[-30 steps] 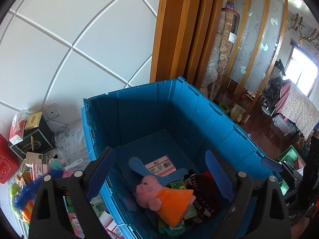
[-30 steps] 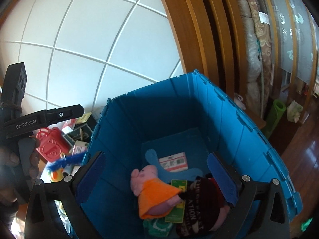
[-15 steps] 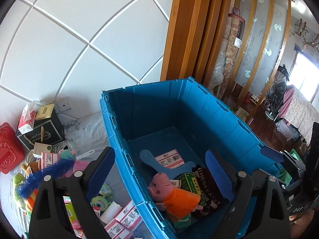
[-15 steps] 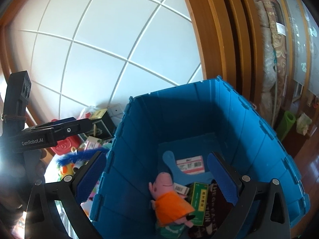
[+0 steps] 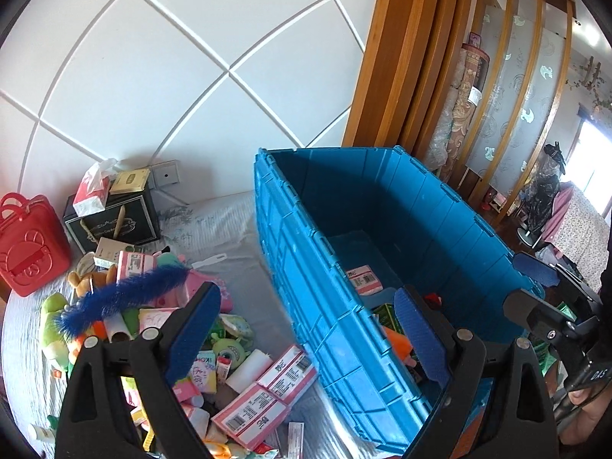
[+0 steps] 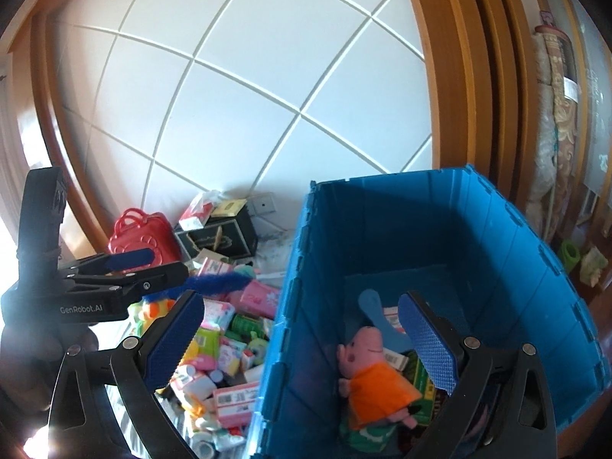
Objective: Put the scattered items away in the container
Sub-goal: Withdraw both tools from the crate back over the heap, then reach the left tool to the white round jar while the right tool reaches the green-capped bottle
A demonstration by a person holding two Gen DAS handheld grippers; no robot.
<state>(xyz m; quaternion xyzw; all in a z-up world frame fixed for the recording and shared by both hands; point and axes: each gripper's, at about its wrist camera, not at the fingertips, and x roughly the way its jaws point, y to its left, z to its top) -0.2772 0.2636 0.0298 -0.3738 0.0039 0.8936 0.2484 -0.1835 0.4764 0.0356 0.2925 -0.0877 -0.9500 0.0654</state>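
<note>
Here the left gripper [image 5: 306, 329] and the right gripper [image 6: 302, 336] both stand wide apart with nothing between their pads, each straddling the left wall of the blue crate [image 5: 306, 267]. A pink plush pig [image 6: 373, 375] lies inside on the crate's floor. The scattered items [image 5: 244, 382] are heaped on the grey cloth [image 5: 214, 229], against the crate's left side.

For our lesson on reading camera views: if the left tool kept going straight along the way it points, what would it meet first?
Probably the near side wall of the blue crate, which runs up between the open left tool's fingers. Depth is unclear, so it could instead clip the pink boxes lying beside the crate.
</note>
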